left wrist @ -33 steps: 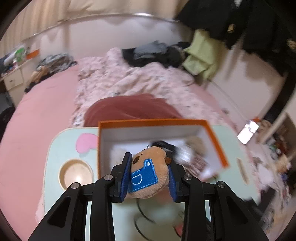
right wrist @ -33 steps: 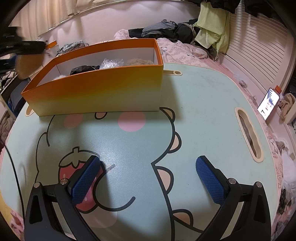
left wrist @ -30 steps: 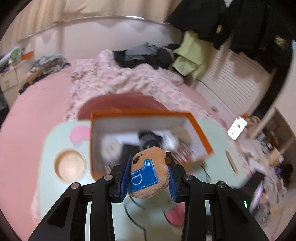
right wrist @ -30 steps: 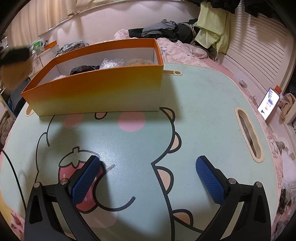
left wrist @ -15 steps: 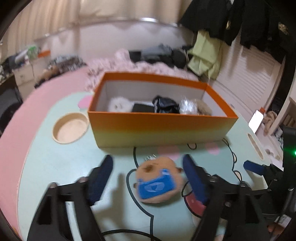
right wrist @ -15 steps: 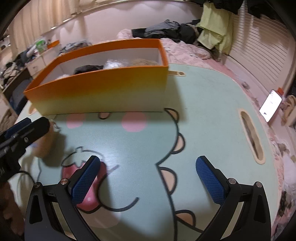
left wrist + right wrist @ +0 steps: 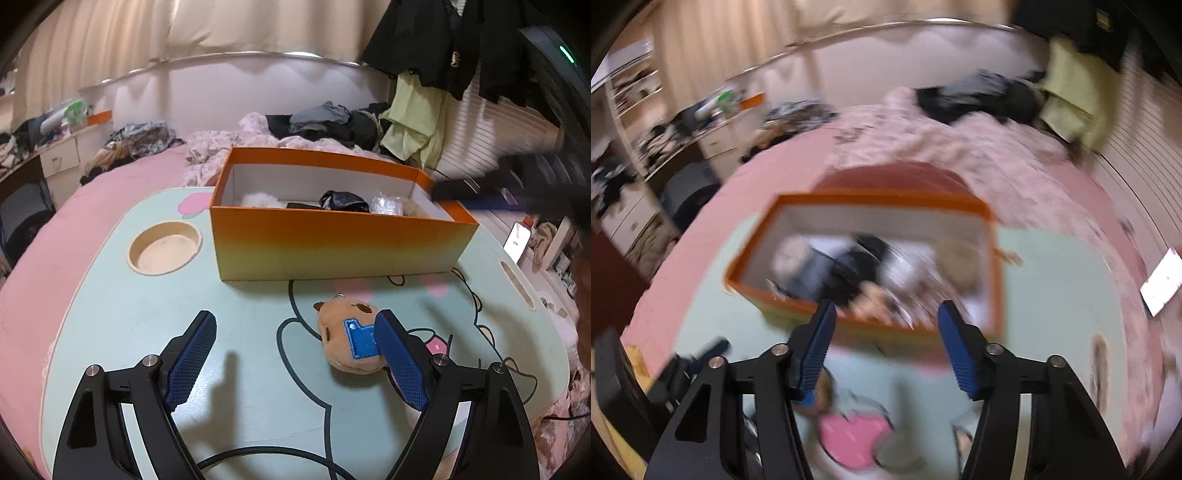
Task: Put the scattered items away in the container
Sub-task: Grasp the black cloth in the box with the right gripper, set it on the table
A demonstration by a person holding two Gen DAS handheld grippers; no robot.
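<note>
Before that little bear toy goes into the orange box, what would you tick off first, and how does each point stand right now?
1. Toy within reach: ok. The bear toy lies on the table in front of the box, against the inside of one pad of the left tongs.
2. Toy gripped: not ok. The left tongs are opening and do not clamp it.
3. Room in the box: ok. Things lie along the bottom, with open space above them.
4. Right tongs empty: ok. They are closing with nothing between them.
5. Right tongs clear of the box opening: cannot tell; that view is blurred.
</note>
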